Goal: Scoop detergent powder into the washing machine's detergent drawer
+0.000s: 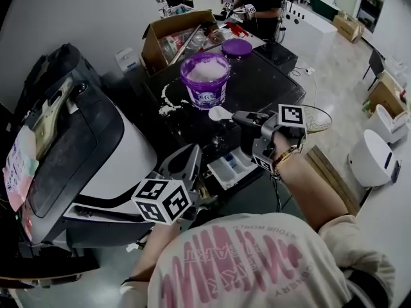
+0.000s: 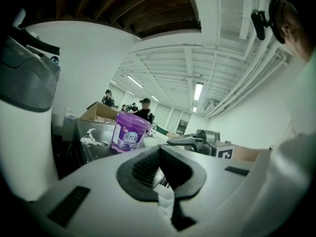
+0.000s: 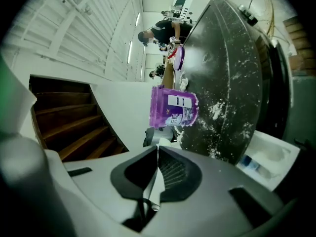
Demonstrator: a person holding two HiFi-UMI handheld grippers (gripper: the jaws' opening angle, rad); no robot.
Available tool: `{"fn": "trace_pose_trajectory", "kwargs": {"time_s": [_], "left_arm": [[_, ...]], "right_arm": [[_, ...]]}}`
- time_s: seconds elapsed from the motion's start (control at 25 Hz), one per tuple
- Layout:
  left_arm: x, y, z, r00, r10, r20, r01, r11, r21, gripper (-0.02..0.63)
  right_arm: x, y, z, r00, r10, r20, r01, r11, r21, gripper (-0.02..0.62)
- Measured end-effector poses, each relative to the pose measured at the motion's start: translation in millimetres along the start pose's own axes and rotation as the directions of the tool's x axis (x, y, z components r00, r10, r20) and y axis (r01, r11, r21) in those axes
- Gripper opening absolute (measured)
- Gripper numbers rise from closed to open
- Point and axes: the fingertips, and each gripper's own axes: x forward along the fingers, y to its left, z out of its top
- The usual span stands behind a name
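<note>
A purple detergent tub (image 1: 204,77) with white powder stands open on the black washer top (image 1: 270,85). My right gripper (image 1: 237,117) hovers over the washer's front edge, shut on the thin handle of a white scoop (image 1: 219,113). In the right gripper view the handle (image 3: 153,181) is pinched between the pads, beyond them the tub (image 3: 173,108). The white detergent drawer (image 1: 231,165) is pulled out below the scoop. My left gripper (image 1: 190,167) sits just left of the drawer; its pad tips (image 2: 159,149) meet, with a white bit behind them.
Spilled powder (image 1: 168,101) streaks the washer top. The tub's purple lid (image 1: 237,47) and a cardboard box (image 1: 170,40) sit at the back. A second machine with a dark lid (image 1: 70,140) stands at the left. People work at a far table.
</note>
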Motion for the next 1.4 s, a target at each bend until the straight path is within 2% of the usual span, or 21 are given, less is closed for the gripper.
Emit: {"fn": "trace_pose_trajectory", "kwargs": {"time_s": [0.68, 1.4], "left_arm": [[4.5, -38.4, -28.7, 0.999, -0.017, -0.029, 0.016, 1.000, -0.023, 0.003], [-5.3, -71.5, -79.9, 0.998, -0.009, -0.065, 0.004, 0.998, -0.069, 0.003]], "right_arm": [[-53.0, -46.4, -23.3, 0.998, -0.064, -0.012, 0.064, 0.997, 0.043, 0.003], [-104.9, -93.5, -54.9, 0.992, -0.122, -0.038, 0.124, 0.989, 0.078, 0.003]]}}
